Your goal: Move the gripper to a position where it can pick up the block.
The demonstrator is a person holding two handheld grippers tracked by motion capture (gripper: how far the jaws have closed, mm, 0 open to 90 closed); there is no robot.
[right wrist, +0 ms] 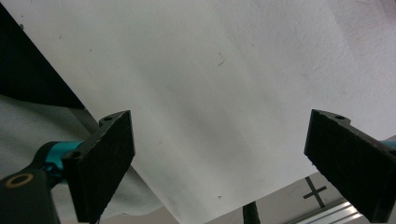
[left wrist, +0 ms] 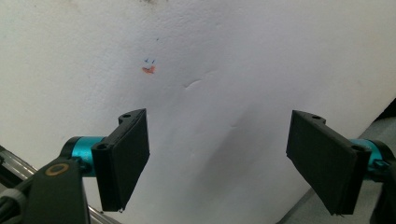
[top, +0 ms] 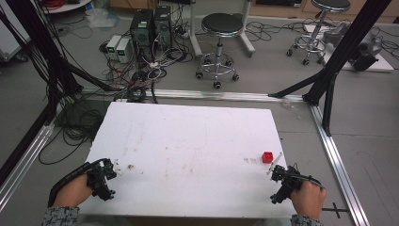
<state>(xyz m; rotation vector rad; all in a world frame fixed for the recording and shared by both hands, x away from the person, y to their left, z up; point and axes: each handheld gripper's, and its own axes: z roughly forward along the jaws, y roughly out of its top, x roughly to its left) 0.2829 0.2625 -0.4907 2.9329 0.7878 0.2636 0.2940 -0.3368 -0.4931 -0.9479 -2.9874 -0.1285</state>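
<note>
while both hands rest at the white table (top: 188, 136) near corners, left gripper (left wrist: 219, 161) and right gripper (right wrist: 219, 161) gape wide, empty; small red cube (top: 267, 157) sits just ahead of the right one.

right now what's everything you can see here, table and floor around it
table: 1, white, centre of the high view, scuffed top
cube: 1, red, on the table near its right edge, just ahead of the right hand-held gripper
small mark: 1, orange-red, on the table top in the left gripper view
stools: 2, black round seats on chrome wheeled bases, on the floor beyond the table
computer towers: 2, black, on the floor beyond the table's left part
cables: many, mostly black, tangled on the floor by the towers
frame struts: black, slanting at both sides
left hand-held gripper: 1, black, near left corner, jaws open
right hand-held gripper: 1, black, near right corner, jaws open
</note>
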